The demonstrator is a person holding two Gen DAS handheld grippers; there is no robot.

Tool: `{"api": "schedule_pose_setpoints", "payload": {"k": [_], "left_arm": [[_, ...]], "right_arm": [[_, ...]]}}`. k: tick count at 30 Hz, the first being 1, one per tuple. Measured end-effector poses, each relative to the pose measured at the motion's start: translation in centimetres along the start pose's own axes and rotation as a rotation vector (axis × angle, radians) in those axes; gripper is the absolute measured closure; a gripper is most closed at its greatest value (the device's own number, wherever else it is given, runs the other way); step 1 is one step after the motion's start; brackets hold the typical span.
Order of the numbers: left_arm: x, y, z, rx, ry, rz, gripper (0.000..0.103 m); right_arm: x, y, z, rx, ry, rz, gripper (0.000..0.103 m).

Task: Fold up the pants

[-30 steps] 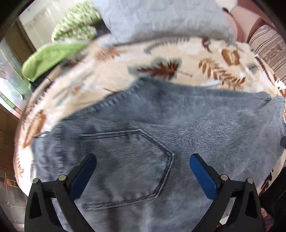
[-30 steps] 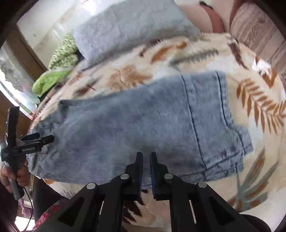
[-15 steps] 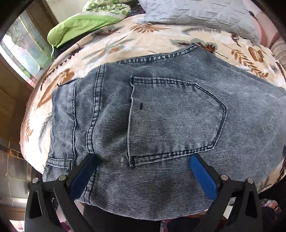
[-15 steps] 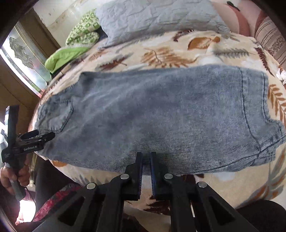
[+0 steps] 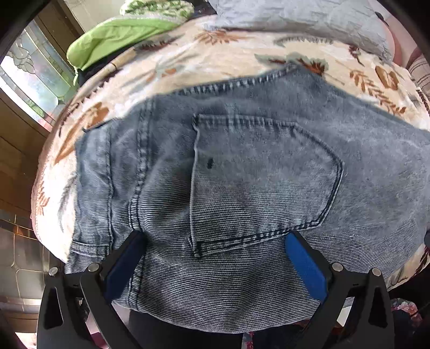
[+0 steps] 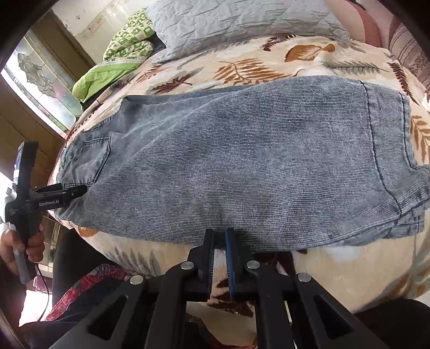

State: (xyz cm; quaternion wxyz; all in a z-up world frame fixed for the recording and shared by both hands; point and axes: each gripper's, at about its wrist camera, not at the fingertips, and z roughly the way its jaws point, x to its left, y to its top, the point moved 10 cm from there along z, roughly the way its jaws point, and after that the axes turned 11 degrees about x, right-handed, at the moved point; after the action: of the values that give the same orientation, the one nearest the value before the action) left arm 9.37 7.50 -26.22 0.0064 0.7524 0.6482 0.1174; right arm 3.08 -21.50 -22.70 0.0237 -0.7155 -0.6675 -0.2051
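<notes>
Grey-blue denim pants (image 6: 242,161) lie flat across the leaf-print bed, waistband at the left, leg hems at the right. In the left wrist view I see their back pocket (image 5: 263,182) and waistband. My left gripper (image 5: 215,257) is open, its blue pads (image 5: 303,265) hovering over the waist end near the bed's front edge; it also shows in the right wrist view (image 6: 61,193). My right gripper (image 6: 219,239) is shut with nothing between its pads, at the pants' near edge midway along the leg.
A grey quilted pillow (image 6: 236,21) lies at the back of the bed. A green blanket (image 6: 107,75) and a green patterned cushion (image 6: 129,40) sit at the back left. A wooden wall and window (image 5: 29,80) stand on the left.
The left gripper has pulled back slightly and lowered toward the waist end. The right view has shifted a little, the pants now sit more centred. Both grippers kept their state.
</notes>
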Motion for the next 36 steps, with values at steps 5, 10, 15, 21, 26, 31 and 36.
{"api": "schedule_pose_setpoints", "payload": {"k": [5,10,15,21,26,31,36], "left_arm": [[-0.5,1.1,-3.9,-0.124,-0.018,0.011,0.000],[-2.7,2.0,-9.1,-0.287,-0.066,0.071,0.000],[-5.1,1.4,-13.4,-0.435,-0.105,0.146,0.000],[-6.0,0.6,-13.9,-0.480,-0.106,0.203,0.000],[-5.5,-0.4,-12.5,-0.461,-0.092,0.215,0.000],[-5.1,-1.3,-9.8,-0.392,-0.113,0.206,0.000],[-4.4,-2.1,-8.1,-0.353,-0.112,0.194,0.000]], "right_arm": [[-0.2,0.4,-2.8,-0.047,0.006,0.008,0.093],[1.0,2.7,-8.6,-0.222,0.065,-0.004,0.093],[4.1,5.2,-15.7,-0.446,0.124,-0.053,0.090],[5.2,7.4,-18.6,-0.590,0.190,0.043,0.006],[6.0,8.3,-14.8,-0.484,0.126,0.039,0.006],[7.0,8.1,-9.3,-0.322,0.070,-0.008,0.008],[8.5,8.5,-4.4,-0.160,0.051,-0.074,0.028]]}}
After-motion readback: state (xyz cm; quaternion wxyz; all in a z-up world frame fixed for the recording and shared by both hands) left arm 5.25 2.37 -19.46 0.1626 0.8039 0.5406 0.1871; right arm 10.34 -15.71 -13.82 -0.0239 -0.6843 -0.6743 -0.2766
